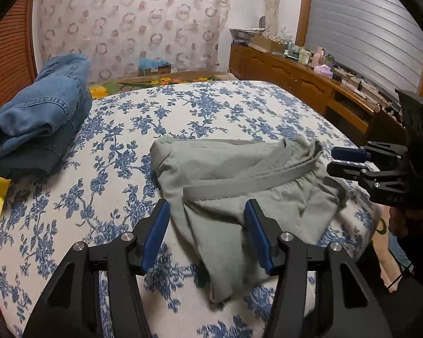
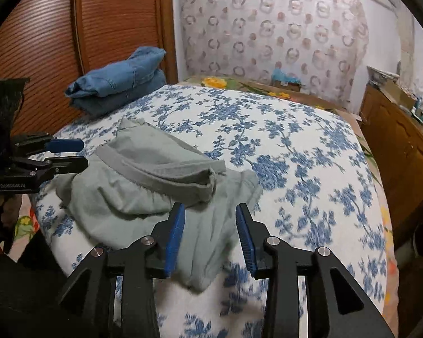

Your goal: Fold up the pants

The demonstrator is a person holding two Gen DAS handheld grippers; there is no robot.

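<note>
At the far left, the folded jeans (image 1: 39, 118) are sitting stacked against the wooden headboard (image 2: 42, 56), probably parked there so the middle of the bed stays free for work. They are lying well apart from the piece in hand.

Moving right, you are holding the left gripper (image 1: 207, 235) low over the near part of the grey-green pants (image 1: 239, 186), its blue pads spread wide with cloth showing between them, gripping nothing. The pants are lying crumpled on the floral bedspread (image 1: 211, 107), near the edge closest to you, with the waistband (image 1: 248, 181) running across the top of the heap and one fold of fabric trailing toward you.

Further right, you are keeping the right gripper (image 2: 210, 235) beside the other side of the pile, jaws likewise parted and empty. Having one tool at each side looks like a setup for taking two corners and spreading the garment flat.

For room, the wide patterned stretch beyond and to the right of the pants is offering space to lay them out. Watch the bed's right edge, where the wooden dresser (image 1: 296, 76) is standing close.
</note>
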